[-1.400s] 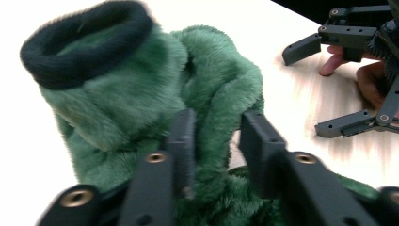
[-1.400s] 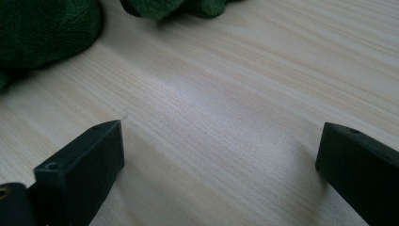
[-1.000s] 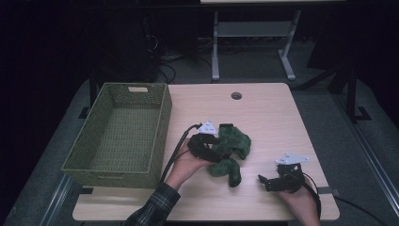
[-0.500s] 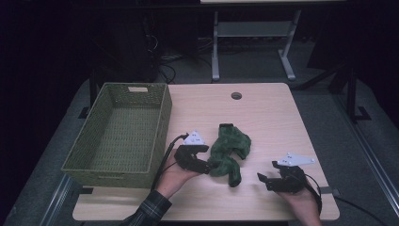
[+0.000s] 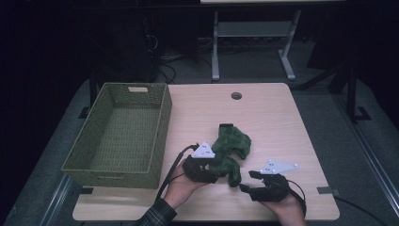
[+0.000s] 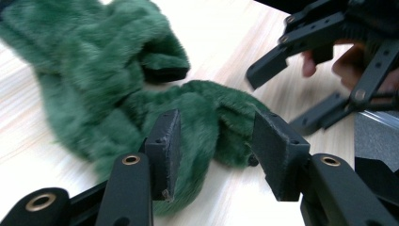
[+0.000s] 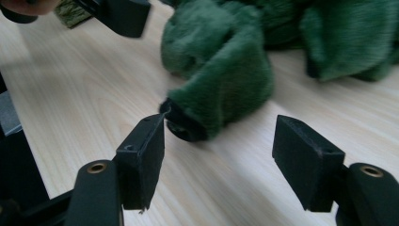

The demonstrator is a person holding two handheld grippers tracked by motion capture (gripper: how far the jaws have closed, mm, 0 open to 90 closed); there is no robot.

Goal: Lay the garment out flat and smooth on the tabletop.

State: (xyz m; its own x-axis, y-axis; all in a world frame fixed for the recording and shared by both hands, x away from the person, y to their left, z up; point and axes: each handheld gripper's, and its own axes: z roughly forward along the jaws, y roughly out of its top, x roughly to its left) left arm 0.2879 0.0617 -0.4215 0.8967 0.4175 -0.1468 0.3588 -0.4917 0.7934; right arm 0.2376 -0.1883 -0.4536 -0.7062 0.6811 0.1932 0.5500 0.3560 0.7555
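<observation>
A crumpled green plush cloth (image 5: 229,151) lies on the wooden table (image 5: 273,117), right of the woven basket (image 5: 120,134). The left gripper (image 6: 214,143) straddles a fold, its jaws just closing but not pressing. The right gripper (image 7: 219,155) has been narrowing too, open and empty beside the cloth's near end.

high view overhead; tool views close, sharing green cloth (image 5: 230,150).
</observation>
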